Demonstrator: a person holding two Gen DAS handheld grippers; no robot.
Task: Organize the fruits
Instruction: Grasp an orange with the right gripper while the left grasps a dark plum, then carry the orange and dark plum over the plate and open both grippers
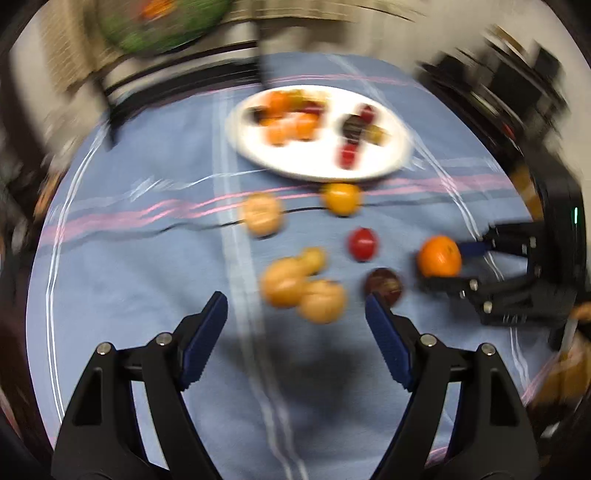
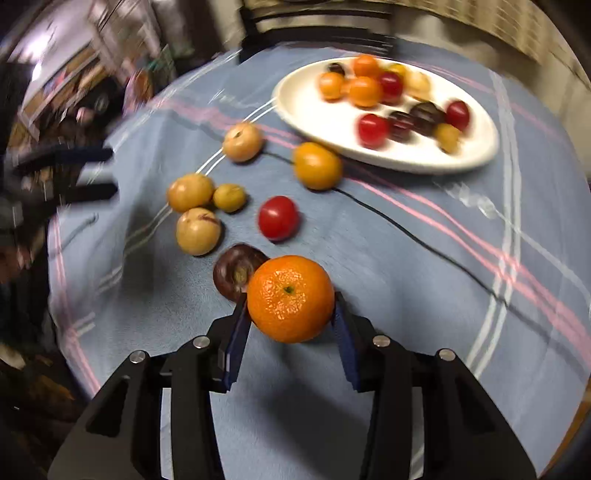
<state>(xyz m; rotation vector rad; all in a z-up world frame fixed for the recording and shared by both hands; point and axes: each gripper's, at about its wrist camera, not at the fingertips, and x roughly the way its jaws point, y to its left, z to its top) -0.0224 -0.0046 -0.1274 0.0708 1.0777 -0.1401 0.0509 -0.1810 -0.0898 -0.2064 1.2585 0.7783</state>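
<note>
My right gripper is shut on an orange mandarin, its blue pads pressed against both sides just above the blue checked cloth. In the left wrist view the same mandarin sits in that gripper at the right. A dark plum lies right behind it. A red tomato, a yellow-orange fruit and several tan fruits lie loose on the cloth. The white plate at the back holds several small fruits. My left gripper hangs open, nothing between its fingers, with the tan fruits just beyond them.
A thin black cable runs across the cloth in front of the plate. A blurred green bowl stands beyond the table's far edge. Dark furniture and clutter ring the round table.
</note>
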